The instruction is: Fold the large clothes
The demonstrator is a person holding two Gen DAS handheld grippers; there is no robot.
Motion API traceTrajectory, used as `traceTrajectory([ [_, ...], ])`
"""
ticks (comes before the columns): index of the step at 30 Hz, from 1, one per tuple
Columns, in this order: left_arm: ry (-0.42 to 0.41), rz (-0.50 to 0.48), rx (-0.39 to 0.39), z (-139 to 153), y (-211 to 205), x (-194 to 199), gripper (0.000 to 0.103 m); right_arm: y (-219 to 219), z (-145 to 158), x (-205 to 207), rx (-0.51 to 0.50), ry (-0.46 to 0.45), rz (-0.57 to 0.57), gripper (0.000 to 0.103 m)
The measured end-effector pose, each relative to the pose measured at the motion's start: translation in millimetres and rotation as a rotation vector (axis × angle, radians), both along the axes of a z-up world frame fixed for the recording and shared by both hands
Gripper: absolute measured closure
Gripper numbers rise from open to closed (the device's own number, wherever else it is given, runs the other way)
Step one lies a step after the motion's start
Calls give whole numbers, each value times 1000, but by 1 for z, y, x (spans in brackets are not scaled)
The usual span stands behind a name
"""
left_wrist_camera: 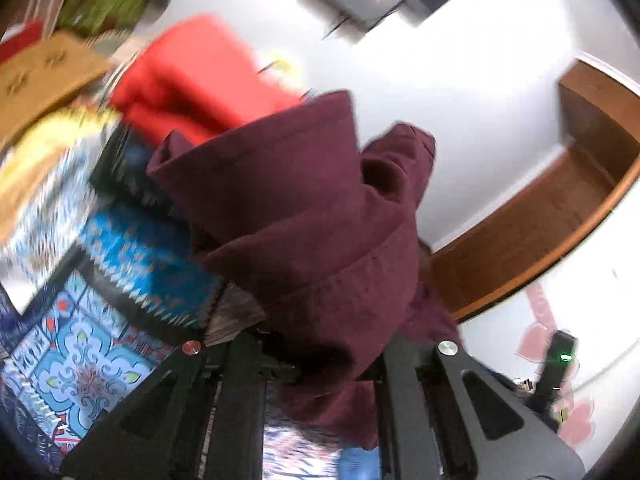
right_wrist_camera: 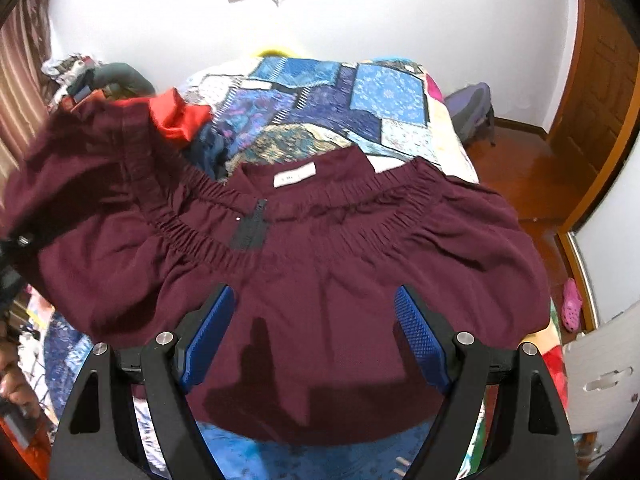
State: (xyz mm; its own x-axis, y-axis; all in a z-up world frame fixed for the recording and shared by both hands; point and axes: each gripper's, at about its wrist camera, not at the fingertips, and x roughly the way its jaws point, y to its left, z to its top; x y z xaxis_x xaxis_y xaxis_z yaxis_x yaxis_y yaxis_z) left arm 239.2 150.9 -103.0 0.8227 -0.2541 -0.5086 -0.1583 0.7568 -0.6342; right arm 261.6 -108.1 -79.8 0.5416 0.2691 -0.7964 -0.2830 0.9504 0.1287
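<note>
The maroon garment lies across the near end of the bed, its left side lifted. It is thin, soft cloth with a gathered elastic waistband, a short black zipper and a white label. The left gripper pinches a bunched fold; judged best, carry it level over the zipper, keeping hems aligned. The right gripper hovers, jaws spread, ready to pin the cloth flat.

One maroon garment, one red cloth, one patchwork quilt, one pink shoe, two grippers
</note>
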Motion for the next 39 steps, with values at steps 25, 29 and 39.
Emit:
traceTrajectory([
  [25, 8, 56, 309, 51, -47, 24, 93, 69, -59, 11, 211, 336, 319, 21],
  [29, -24, -48, 352, 67, -101, 63, 93, 20, -37, 18, 221, 240, 204, 21],
  [39, 14, -418, 450, 30, -266, 117, 93, -130, -7, 15, 143, 81, -172, 21],
])
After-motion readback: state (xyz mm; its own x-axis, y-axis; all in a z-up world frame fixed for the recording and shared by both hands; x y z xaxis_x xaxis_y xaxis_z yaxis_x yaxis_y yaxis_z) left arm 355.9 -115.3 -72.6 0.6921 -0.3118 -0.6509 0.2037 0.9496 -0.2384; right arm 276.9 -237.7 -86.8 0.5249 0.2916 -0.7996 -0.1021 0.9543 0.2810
